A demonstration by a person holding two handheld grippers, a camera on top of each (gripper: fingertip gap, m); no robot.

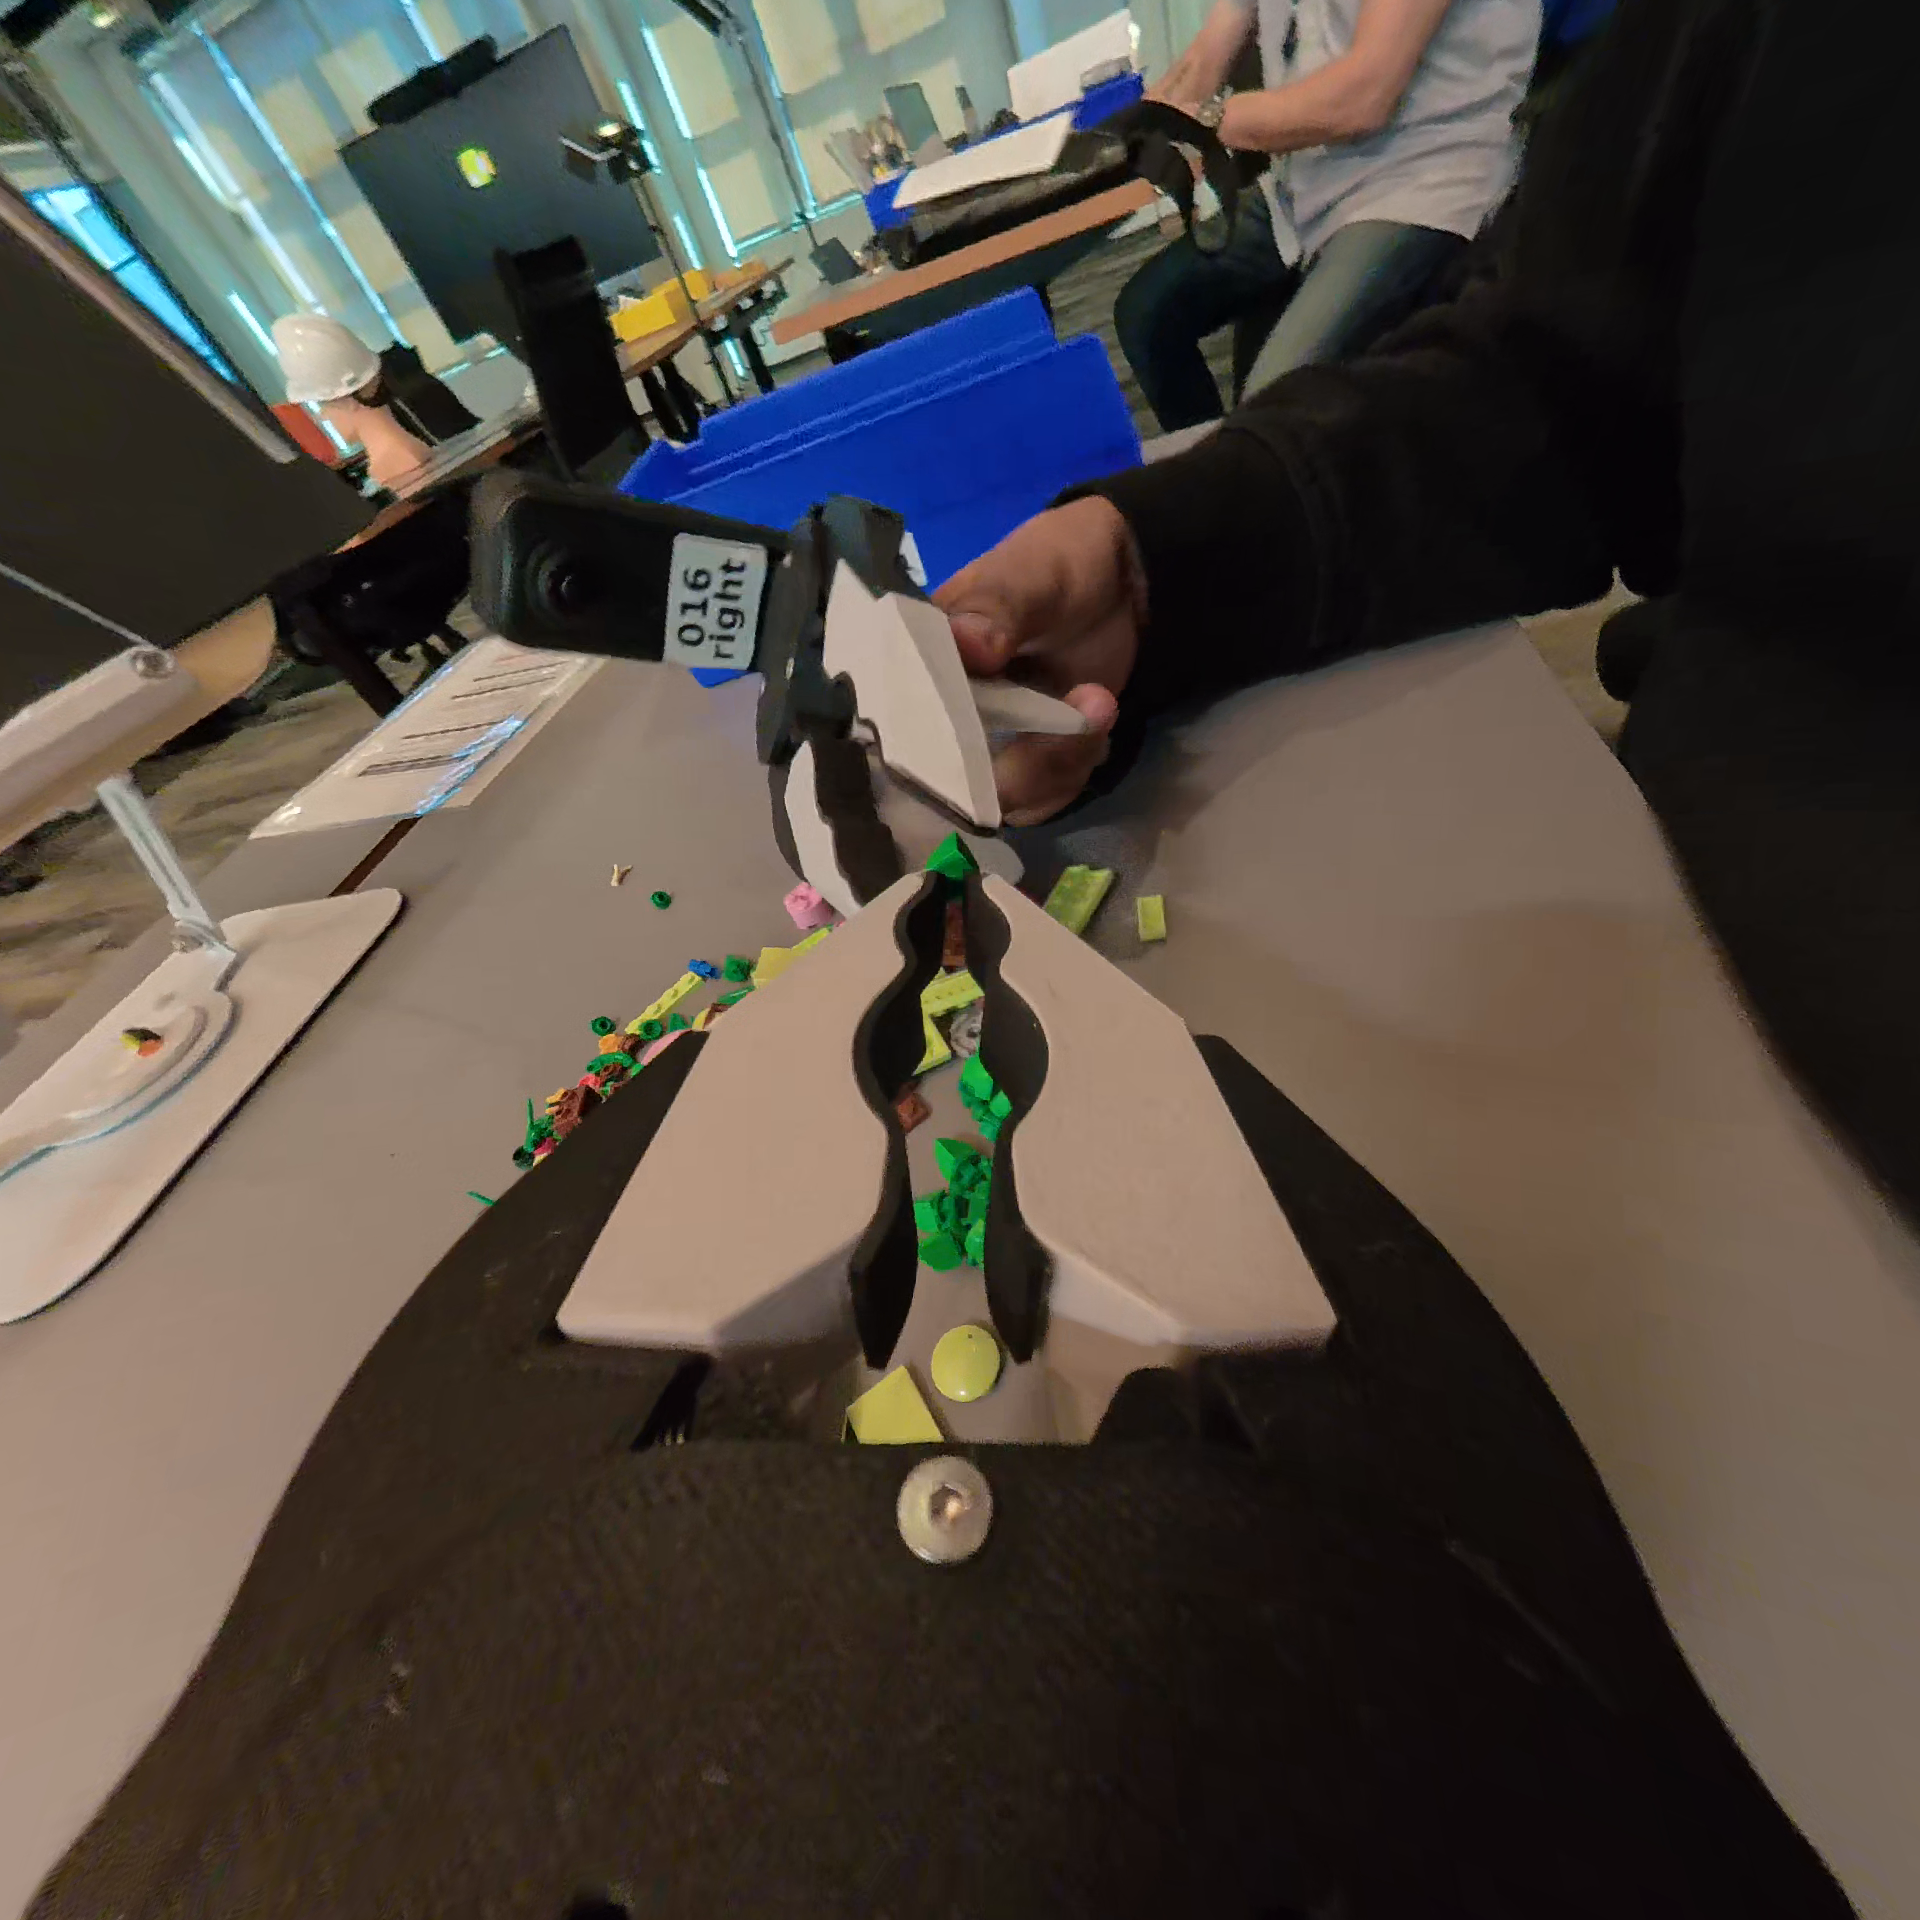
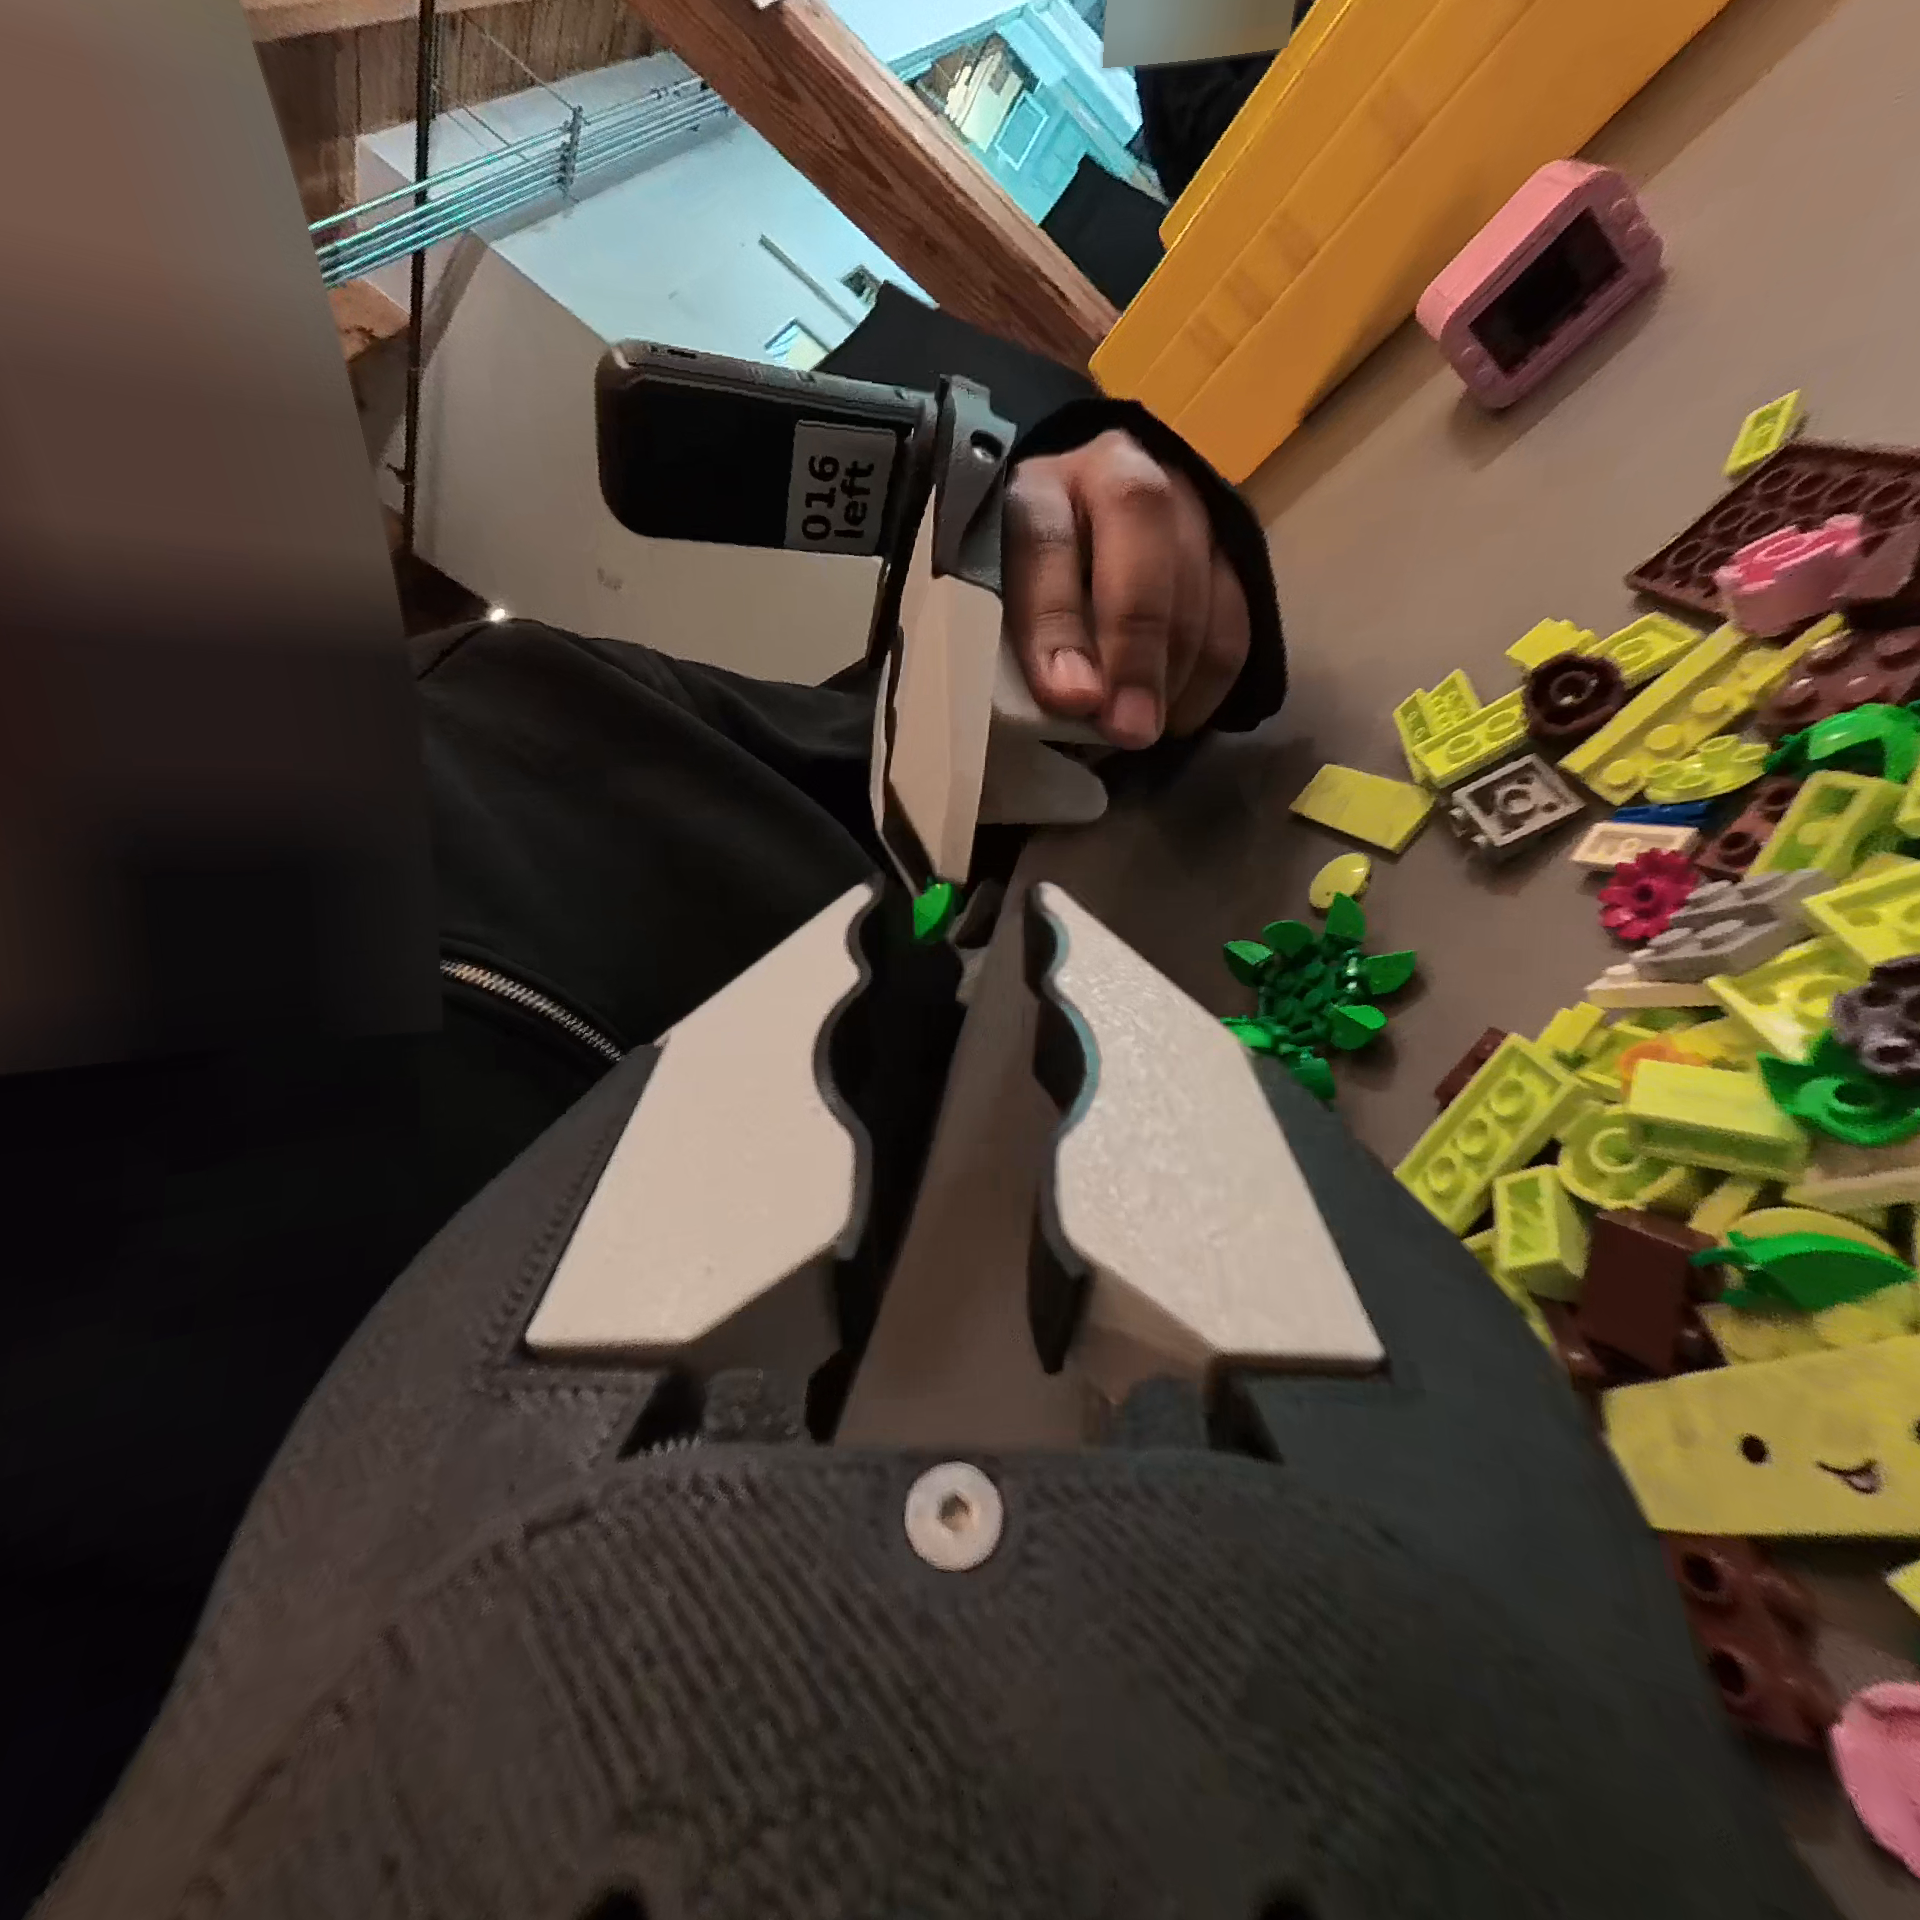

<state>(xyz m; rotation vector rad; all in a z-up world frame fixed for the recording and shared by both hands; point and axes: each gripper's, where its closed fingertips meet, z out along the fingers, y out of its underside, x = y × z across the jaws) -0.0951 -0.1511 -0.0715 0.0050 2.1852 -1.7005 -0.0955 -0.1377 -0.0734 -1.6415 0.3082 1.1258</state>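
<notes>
My left gripper (image 1: 951, 891) is shut on a small green leaf piece (image 1: 951, 857), pinched at its very fingertips above the grey table (image 1: 1403, 935). In the right wrist view the left gripper (image 2: 928, 875) comes down from above with the green leaf piece (image 2: 932, 911) at its tips. My right gripper (image 2: 954, 899) is open. Its two fingers stand on either side of the leaf piece, which is close to the left-hand finger (image 2: 727, 1122), and they do not press on it. In the left wrist view the right gripper (image 1: 906, 854) sits just beyond my left fingertips.
A heap of lime, green and brown bricks (image 2: 1662, 1091) lies on the right, with a cluster of green leaves (image 2: 1314, 997) nearer. A yellow bin (image 2: 1351, 208) and a pink device (image 2: 1538, 296) stand farther off. A blue bin (image 1: 935, 416) and a white stand base (image 1: 156, 1091) are also near.
</notes>
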